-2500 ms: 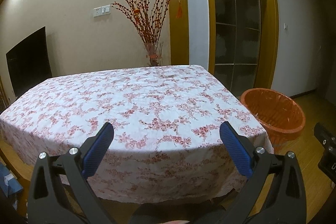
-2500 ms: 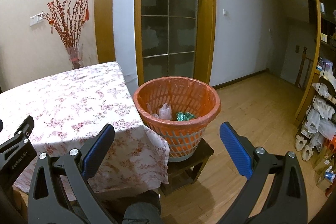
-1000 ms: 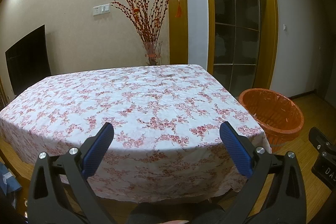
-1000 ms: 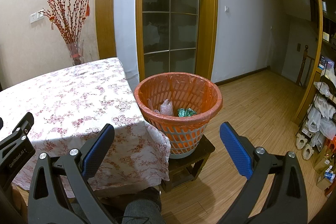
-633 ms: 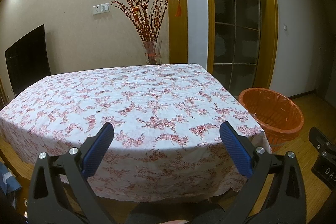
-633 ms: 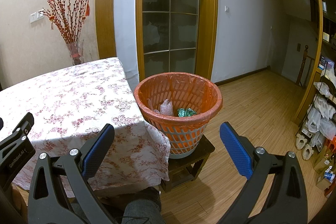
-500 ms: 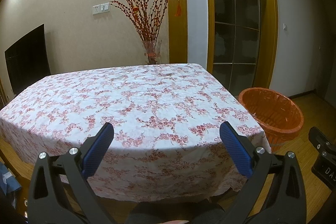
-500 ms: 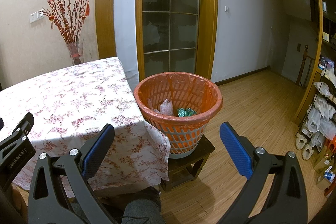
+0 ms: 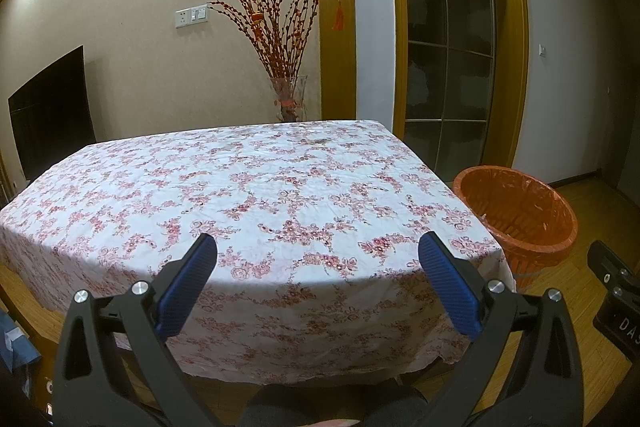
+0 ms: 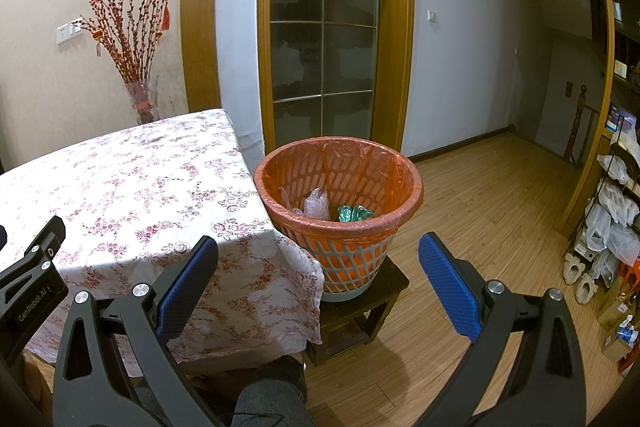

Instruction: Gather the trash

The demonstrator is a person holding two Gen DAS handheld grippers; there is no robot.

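Note:
An orange-lined waste basket [image 10: 384, 167] stands on a low dark stool to the right of the table; it also shows in the left wrist view [image 9: 556, 247]. Inside it lie a clear crumpled plastic piece [image 10: 316, 203] and a green wrapper [image 10: 354, 214]. The table with a floral cloth [image 9: 240, 187] carries no trash that I can see. My left gripper [image 9: 318, 259] is open and empty, held before the table's near edge. My right gripper [image 10: 318, 259] is open and empty, held short of the basket.
A glass vase with red branches [image 9: 288, 99] stands behind the table's far edge. A dark TV [image 9: 48, 111] is at the left wall. A glass door [image 10: 324, 47] is behind the basket. A rack with bags and boxes [image 10: 612, 227] stands at the right on the wooden floor.
Both grippers stay open. The views have drifted only slightly; the left view has settled a little lower over the table.

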